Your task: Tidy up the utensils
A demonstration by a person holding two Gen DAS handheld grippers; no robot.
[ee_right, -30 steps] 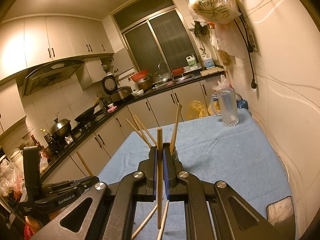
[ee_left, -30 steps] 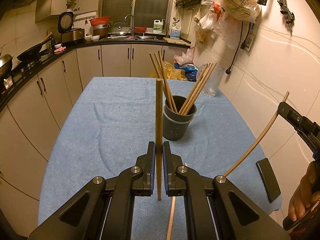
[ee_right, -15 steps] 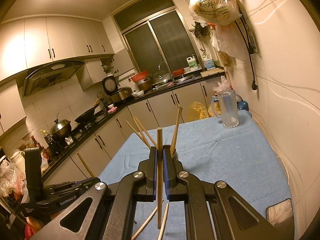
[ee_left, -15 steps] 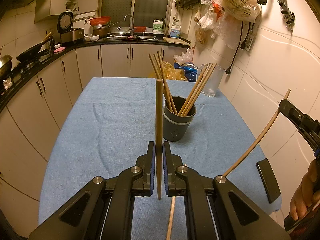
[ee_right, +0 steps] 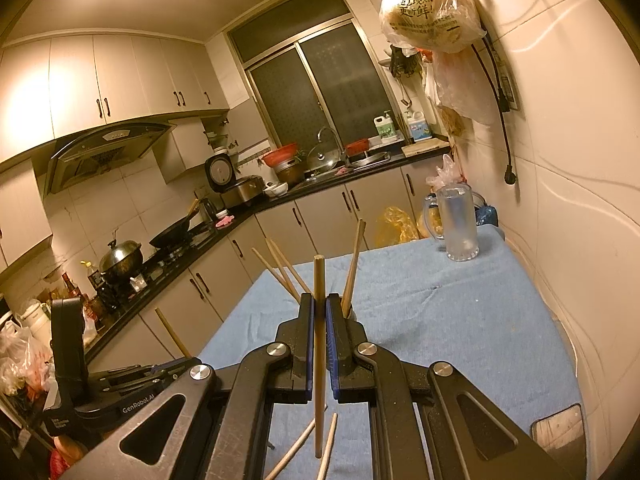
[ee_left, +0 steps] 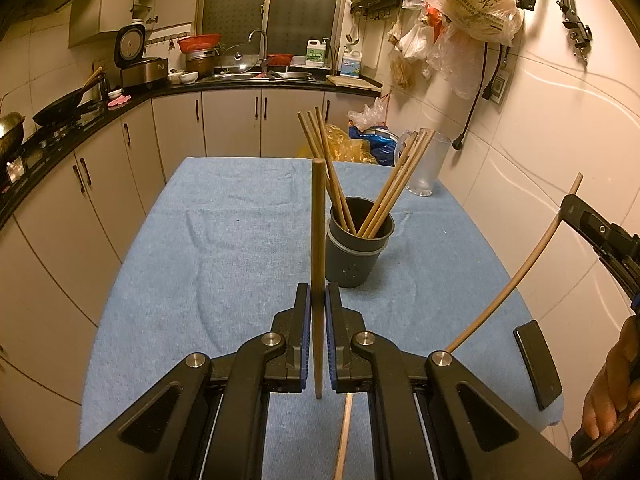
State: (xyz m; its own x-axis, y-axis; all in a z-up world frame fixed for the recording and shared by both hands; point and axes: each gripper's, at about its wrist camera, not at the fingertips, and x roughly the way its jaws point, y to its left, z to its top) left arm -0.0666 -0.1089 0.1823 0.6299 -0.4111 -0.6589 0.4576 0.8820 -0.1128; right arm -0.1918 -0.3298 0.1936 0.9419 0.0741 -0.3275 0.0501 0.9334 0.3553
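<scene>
Left wrist view. My left gripper (ee_left: pixel 318 300) is clamped on one upright chopstick (ee_left: pixel 317 240), its jaws pressed to both sides of the shaft. The cup (ee_left: pixel 357 252) stands just beyond on the blue cloth (ee_left: pixel 224 248), with more chopsticks leaning in two fans inside it. My right gripper (ee_left: pixel 600 236) shows at the right edge, pinching a pale stick (ee_left: pixel 520 272); another stick (ee_left: pixel 344 436) lies on the cloth beneath my tool. To do this step well, I judge I should carry the tip over the rim, aim for the gap between the fans, and let go only once the end is inside.

Right wrist view. My right gripper (ee_right: pixel 319 314) grips its own stick (ee_right: pixel 319 320) vertically; the cup is mostly hidden behind the jaws, with only leaning sticks visible. Two loose sticks (ee_right: pixel 316 440) lie below. The left gripper (ee_right: pixel 100 392) sits low at left. A glass mug (ee_right: pixel 458 226) stands at the table's far corner. Counters, stove, sink and a dark window ring the room; bags hang on the tiled wall.
</scene>
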